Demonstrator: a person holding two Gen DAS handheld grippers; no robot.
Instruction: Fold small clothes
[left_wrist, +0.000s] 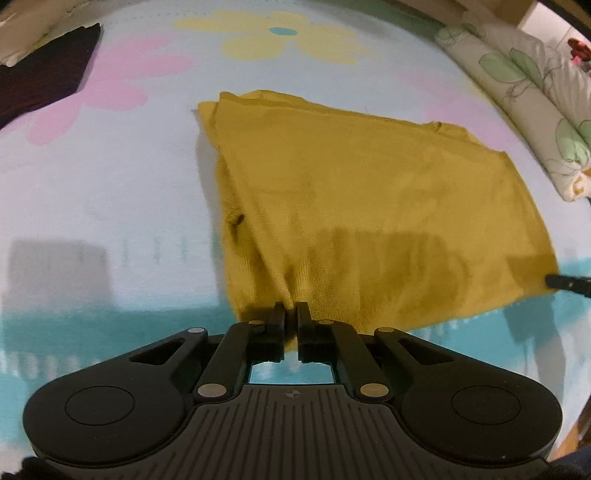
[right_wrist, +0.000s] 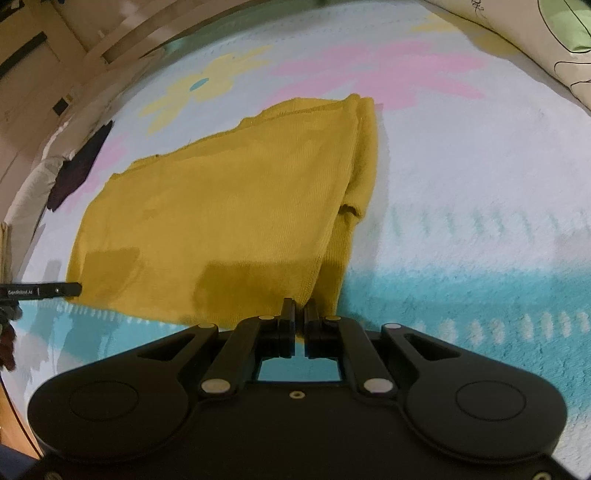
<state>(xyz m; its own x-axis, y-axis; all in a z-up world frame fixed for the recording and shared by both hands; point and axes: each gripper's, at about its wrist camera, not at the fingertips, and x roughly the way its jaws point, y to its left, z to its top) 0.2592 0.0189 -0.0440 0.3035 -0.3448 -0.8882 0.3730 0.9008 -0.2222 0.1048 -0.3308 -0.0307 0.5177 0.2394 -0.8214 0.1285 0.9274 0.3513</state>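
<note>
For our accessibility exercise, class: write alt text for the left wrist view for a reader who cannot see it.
The left gripper is shut on the near edge of a mustard-yellow knit garment, folded flat on a pale blue floral blanket. The right gripper's tip touches the garment's near right corner; a dark garment lies far left and a leaf-print pillow far right.

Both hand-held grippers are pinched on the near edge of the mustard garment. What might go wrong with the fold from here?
1. The left hand-held gripper pinches bunched fabric of the mustard garment near its corner; it may hold only the top layer, so the lower layers lag.
2. The right hand-held gripper grips beside a loose stacked fold, which could fall open when lifted.
3. Both grips look shallow, so the hem may slip out.
</note>
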